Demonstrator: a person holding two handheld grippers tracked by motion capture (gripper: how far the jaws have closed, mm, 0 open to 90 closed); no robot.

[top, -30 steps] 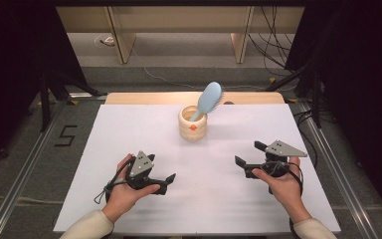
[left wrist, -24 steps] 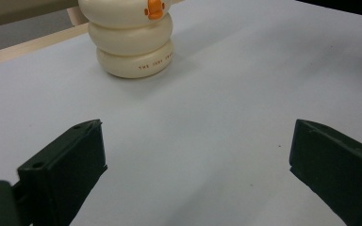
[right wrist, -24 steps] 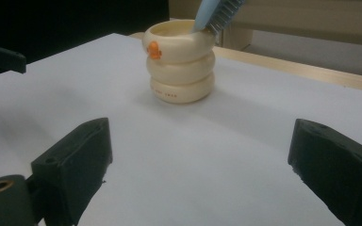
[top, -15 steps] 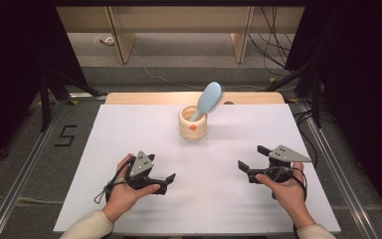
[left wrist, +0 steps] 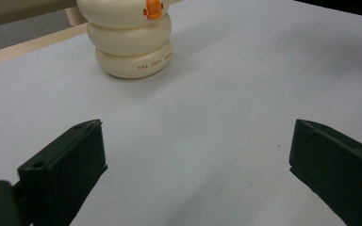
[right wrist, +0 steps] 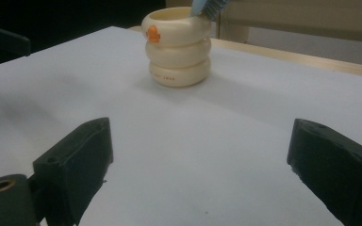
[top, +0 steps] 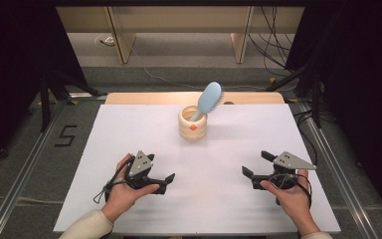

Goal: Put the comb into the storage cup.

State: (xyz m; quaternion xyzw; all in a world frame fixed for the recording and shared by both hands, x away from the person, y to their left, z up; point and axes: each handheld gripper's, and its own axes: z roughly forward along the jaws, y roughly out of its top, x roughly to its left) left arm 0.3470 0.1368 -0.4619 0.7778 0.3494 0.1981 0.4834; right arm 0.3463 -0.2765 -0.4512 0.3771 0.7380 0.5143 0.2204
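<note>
Right claw (top: pixel 252 172) shifted slightly back toward 6 o'clock against a second ago, jaws apart, empty, low over white worktop (top: pixel 129 129). Left claw (top: pixel 165 183) unmoved, jaws likewise apart, empty. Blue brush (top: pixel 208 101) standing tilted in cream holder (top: pixel 192 123) at 12 o'clock, well apart from both. Judged: no approach begun; brush untouched, reach forward pending.
</note>
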